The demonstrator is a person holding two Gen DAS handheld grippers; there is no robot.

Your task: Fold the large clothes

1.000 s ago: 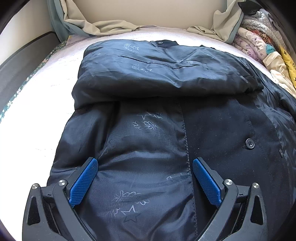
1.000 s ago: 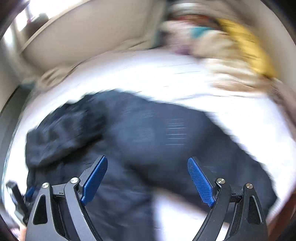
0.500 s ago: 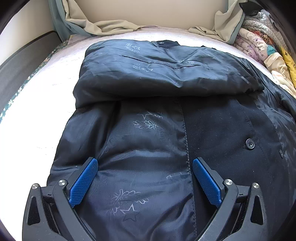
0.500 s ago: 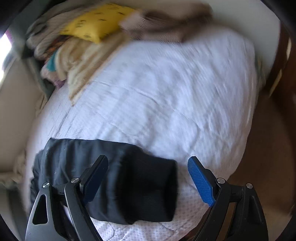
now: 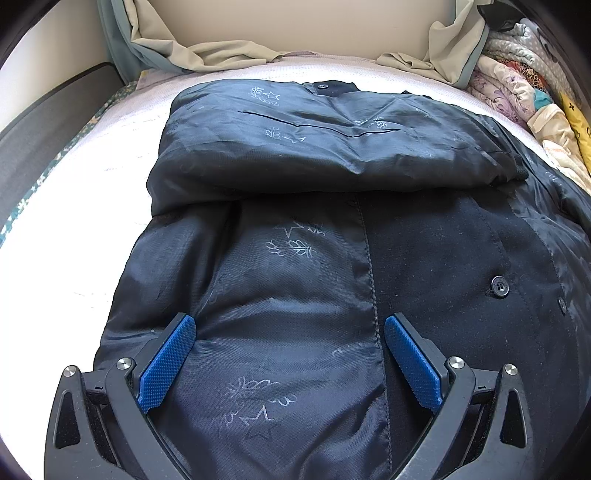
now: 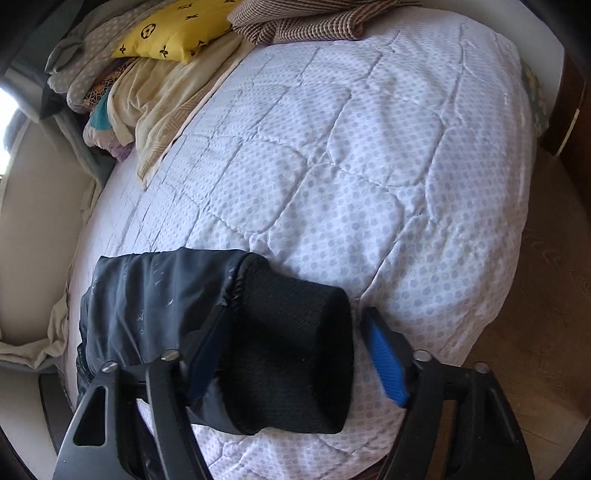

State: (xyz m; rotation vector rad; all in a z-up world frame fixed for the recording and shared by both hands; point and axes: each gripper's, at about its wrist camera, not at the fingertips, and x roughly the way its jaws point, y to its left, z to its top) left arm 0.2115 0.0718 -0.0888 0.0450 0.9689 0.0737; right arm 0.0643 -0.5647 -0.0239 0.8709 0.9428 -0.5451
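Two hand-held grippers on record, both angled steeply down over a bed.

Right hand-held gripper (image 6: pixel 291 354): jaws part-way apart and just now closing in around the black knit cuff (image 6: pixel 295 354) of a dark coat's sleeve (image 6: pixel 155 299). Cuff lies between the blue pads; left pad (image 6: pixel 207 354) sits against the seam where cuff meets shiny lining, right pad (image 6: pixel 384 365) stands just beside the cuff's open end, a thin gap showing. No firm pinch can be read yet. Sleeve runs away to the gripper's left, lining side out. Beneath and ahead: white quilted bedcover (image 6: pixel 369 166) with pale dots. Far ahead-left: yellow patterned cushion (image 6: pixel 177 33) atop a heap of folded linens (image 6: pixel 122 96); striped brown fabric (image 6: pixel 306 26) straight ahead at the bed's far edge. Wooden floor (image 6: pixel 546 295) to the right.

Left hand-held gripper (image 5: pixel 290 354): jaws wide apart, holding nothing, poised just over the coat (image 5: pixel 295 277), which lies spread on the bed inside-out. Between the pads: blue-grey lining printed with leaves and stars. A stitched seam runs just inside the right pad; black outer cloth with a button (image 5: pixel 499 286) lies further right. Ahead, one part of the coat is folded across the body. Beyond it: beige cloth (image 5: pixel 221 55) against the headboard.
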